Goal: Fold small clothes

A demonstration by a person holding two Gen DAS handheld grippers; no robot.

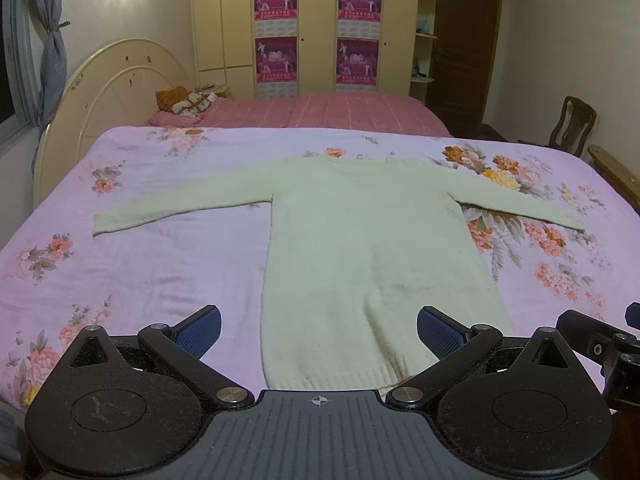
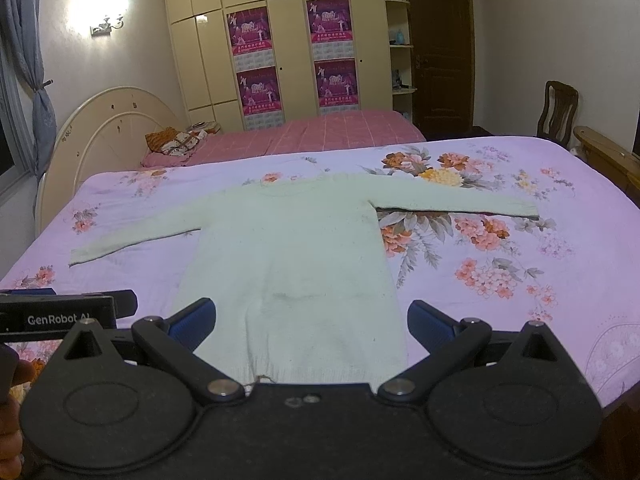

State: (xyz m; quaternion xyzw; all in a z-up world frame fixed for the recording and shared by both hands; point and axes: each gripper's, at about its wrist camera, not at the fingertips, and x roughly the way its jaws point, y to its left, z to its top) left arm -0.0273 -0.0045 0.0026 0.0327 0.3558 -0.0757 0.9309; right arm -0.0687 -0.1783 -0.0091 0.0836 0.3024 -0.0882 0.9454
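The sweater (image 1: 352, 248) lies flat on the bed (image 1: 160, 280), sleeves spread sideways.

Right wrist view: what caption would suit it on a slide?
Open right gripper poised over the hem of a cream sweater spread flat, sleeves out, on a floral pink bedsheet.

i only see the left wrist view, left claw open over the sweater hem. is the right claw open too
Observer: Yes, the right claw is open and holds nothing; the sweater lies flat on the bed beyond it.
Operator: anything odd at the hem on that side
Observer: A loose thread sticks out of the hem, right at the base of the right claw.
Operator: any hand in sight
Observer: Yes, part of a hand shows at the far left edge of the right wrist view.
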